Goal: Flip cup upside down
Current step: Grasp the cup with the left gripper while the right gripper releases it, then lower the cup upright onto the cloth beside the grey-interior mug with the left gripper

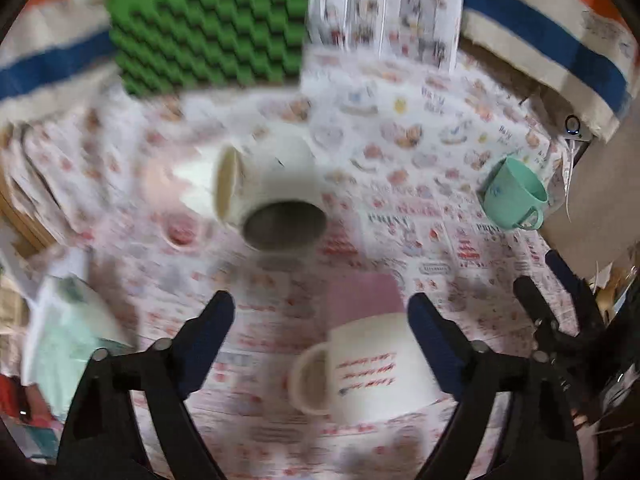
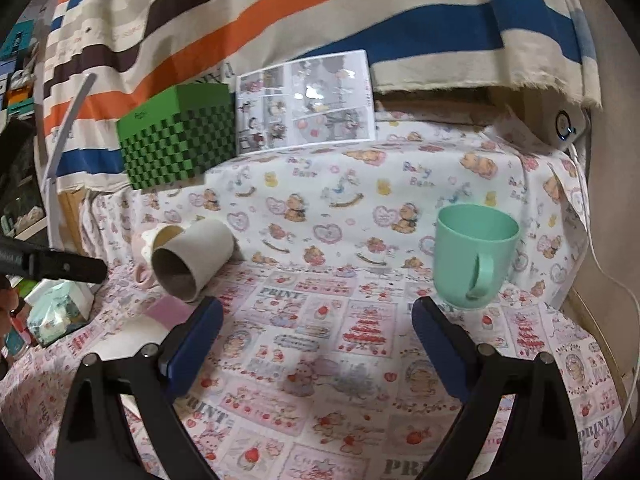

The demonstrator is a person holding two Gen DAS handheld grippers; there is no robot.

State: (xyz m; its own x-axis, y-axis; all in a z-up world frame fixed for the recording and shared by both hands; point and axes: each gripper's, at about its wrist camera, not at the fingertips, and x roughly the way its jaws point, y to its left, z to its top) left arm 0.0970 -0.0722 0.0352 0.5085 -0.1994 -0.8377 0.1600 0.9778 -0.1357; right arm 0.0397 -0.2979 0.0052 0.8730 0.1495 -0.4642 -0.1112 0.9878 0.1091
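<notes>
Right wrist view shows the right tool spread wide and empty, near a mint-green plastic cup standing upright on the far right of the cloth-covered table; a hasty one-sided squeeze could tip it over.

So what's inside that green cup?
The mint green cup stands upright and its upper inside wall looks bare. Its bottom is hidden by the rim from this angle.

Soft indoor light, left view motion-blurred, fisheye-bent dark edges
</notes>
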